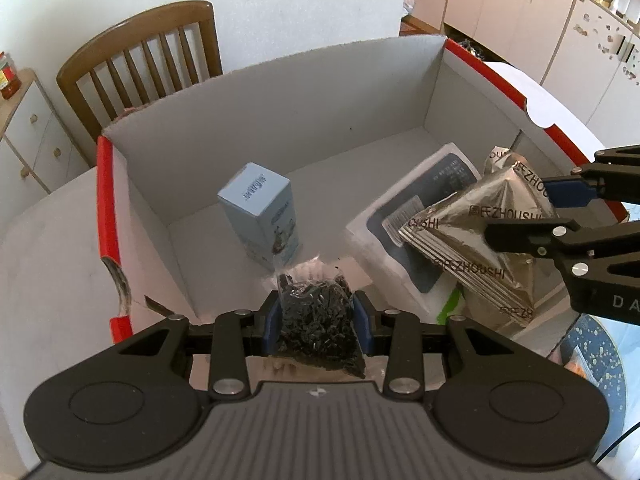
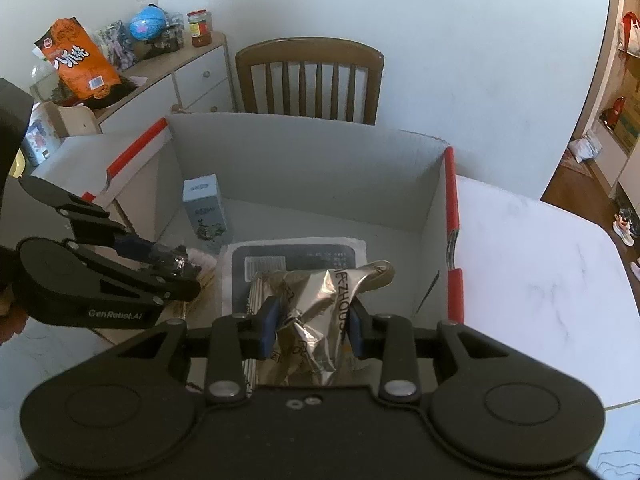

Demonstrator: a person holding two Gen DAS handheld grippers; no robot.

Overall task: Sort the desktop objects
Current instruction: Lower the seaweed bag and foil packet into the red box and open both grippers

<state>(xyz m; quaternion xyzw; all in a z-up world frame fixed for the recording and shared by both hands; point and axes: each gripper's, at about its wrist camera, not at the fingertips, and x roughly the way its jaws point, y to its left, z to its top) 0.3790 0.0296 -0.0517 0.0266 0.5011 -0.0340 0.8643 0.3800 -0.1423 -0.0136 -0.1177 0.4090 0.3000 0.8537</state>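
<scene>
Between the blue pads of the left gripper (image 1: pixel 317 320), a small clear bag of dark tea leaves (image 1: pixel 320 322) is being squeezed; the jaws are nearly closed on its middle, so the bag is hanging upright over the near edge of the cardboard box (image 1: pixel 280 92). The right gripper (image 2: pixel 313 330) is pinching a silver foil pouch (image 2: pixel 320 312) in the same way, its jaws narrowed onto the crumpled middle, and is holding it above the right part of the box. Both packets are probably being carried over the open top so they can be released straight down inside.

Below the foil pouch, a flat white package with a dark label (image 2: pixel 296 258) is lying on the box floor, right of centre. To its left, a little farther, a light blue carton (image 1: pixel 262 216) is standing upright, apart from the package. Beyond the far wall of the box, a wooden chair (image 2: pixel 310 80) is standing. The box itself is resting on a white table (image 2: pixel 532 260).
</scene>
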